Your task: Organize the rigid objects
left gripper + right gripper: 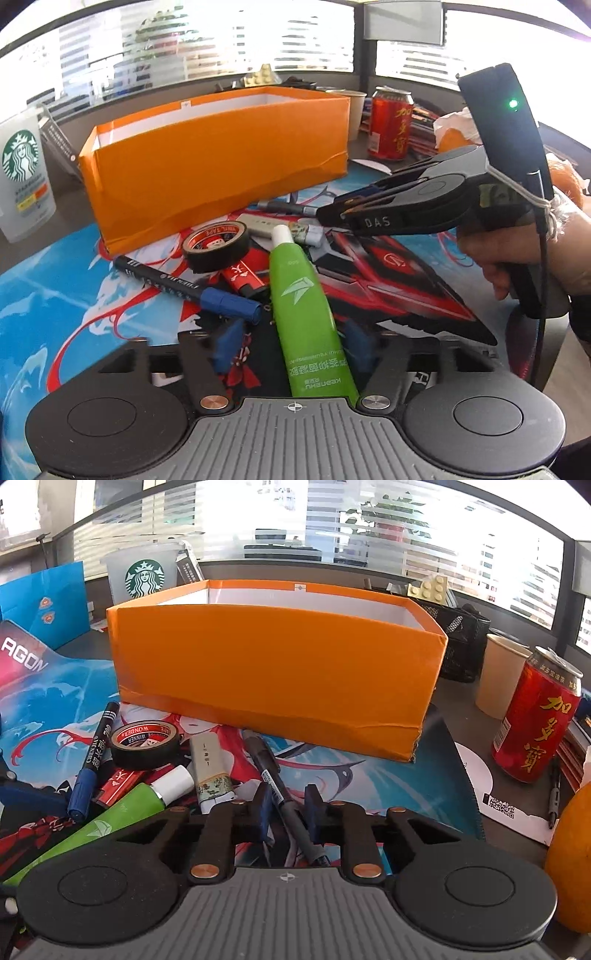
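Tongs status, right (286,812): the blue pads sit on either side of a black pen (275,782) and appear to press on its barrel; the pen lies on the surface, not yet lifted. Tongs status, left (291,345): the jaws bracket the lower body of a green tube (301,295). The right pad touches the tube; the left pad is blurred and stands clear of it, so no grip is made. The tube lies flat, white cap pointing toward the box.

Just beyond the tube lie a roll of black tape (216,245), a blue-capped marker (184,290), a red lighter (243,277) partly under the tape, and a pale lighter (210,771). All are loose on the printed mat (55,295).

The orange box (273,664) stands behind the pile, open at the top. Its visible interior shows only white wall; the floor is hidden.

Progress assessment: early. No item is seen in the box; every item in view remains to be moved.
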Demonstrator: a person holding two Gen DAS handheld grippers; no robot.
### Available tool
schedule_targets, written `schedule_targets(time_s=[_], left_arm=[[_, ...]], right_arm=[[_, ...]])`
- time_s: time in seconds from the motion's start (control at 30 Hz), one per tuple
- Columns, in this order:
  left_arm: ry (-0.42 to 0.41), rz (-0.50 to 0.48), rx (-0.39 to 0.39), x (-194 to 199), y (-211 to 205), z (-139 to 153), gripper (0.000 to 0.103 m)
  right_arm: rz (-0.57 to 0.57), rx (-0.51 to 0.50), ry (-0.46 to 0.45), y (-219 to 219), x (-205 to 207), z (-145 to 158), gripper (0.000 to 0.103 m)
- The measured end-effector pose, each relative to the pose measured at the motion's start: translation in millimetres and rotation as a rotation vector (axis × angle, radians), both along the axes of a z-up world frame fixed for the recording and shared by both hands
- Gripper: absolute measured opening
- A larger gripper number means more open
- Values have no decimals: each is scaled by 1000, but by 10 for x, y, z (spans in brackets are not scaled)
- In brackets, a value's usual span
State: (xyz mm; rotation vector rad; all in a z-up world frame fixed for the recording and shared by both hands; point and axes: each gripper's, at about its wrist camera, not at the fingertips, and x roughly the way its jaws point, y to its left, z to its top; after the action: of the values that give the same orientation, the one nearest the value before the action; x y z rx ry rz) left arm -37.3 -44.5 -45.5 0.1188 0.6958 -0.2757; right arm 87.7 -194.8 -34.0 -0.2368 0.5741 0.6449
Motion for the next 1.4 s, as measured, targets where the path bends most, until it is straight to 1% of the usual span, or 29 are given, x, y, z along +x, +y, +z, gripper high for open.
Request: schedule_targets(time_s=[0.03, 0.07, 0.13, 0.23, 0.37, 0.43, 0.6, 0.67, 0.77, 0.83, 0.93, 1.03, 1.1, 1.13, 1.17, 1.2, 1.27, 1.4], left_arm=[[-2, -5, 2, 7, -13, -2, 34], [-3, -11, 6, 3, -18, 2, 30], [-3, -17, 19, -8, -34, 5, 30], [15, -21, 12, -19, -17, 24, 30], [36, -15, -31, -61, 77, 89, 30], [11, -6, -41, -107, 114, 163, 30], [-25, 21, -98, -189, 276, 360, 30], [-47, 41, -104, -211, 347, 428, 30], [-62, 70, -125, -205, 463, 498, 30], [-69, 87, -131, -200, 513, 523, 30], [-75, 83, -134, -191, 534, 554, 30], [-82, 71, -135, -189, 537, 584, 30], [-84, 72, -131, -172, 535, 581, 30], [-82, 73, -133, -171, 542, 570, 30], [-78, 73, -137, -172, 551, 558, 30], [-75, 74, -141, -179, 559, 546, 30], [-74, 77, -142, -184, 582, 534, 30], [-74, 90, -150, -173, 633, 535, 30]], right_arm=[[1, 2, 2, 2, -1, -1, 17], [0, 3, 3, 4, -4, 0, 17], [-6, 5, 4, 16, -16, -1, 17], [-18, 17, 14, 16, -28, -1, 16], [-29, 61, 46, -32, -43, 2, 13], [-28, 99, 80, -82, -35, 8, 12], [-26, 138, 117, -135, -73, 13, 9], [-35, 132, 108, -137, -113, 18, 9], [-43, 172, 118, -185, -136, 43, 9], [-50, 184, 108, -210, -154, 76, 9], [-51, 199, 97, -228, -194, 145, 9], [-48, 192, 78, -214, -242, 211, 9], [-37, 139, 65, -162, -252, 217, 9], [-58, 110, 36, -136, -266, 197, 9], [-66, 75, 34, -110, -263, 162, 9], [-56, 46, 52, -82, -247, 115, 9], [-51, 28, 73, -55, -220, 42, 10], [-40, 7, 65, 15, -152, 51, 13]])
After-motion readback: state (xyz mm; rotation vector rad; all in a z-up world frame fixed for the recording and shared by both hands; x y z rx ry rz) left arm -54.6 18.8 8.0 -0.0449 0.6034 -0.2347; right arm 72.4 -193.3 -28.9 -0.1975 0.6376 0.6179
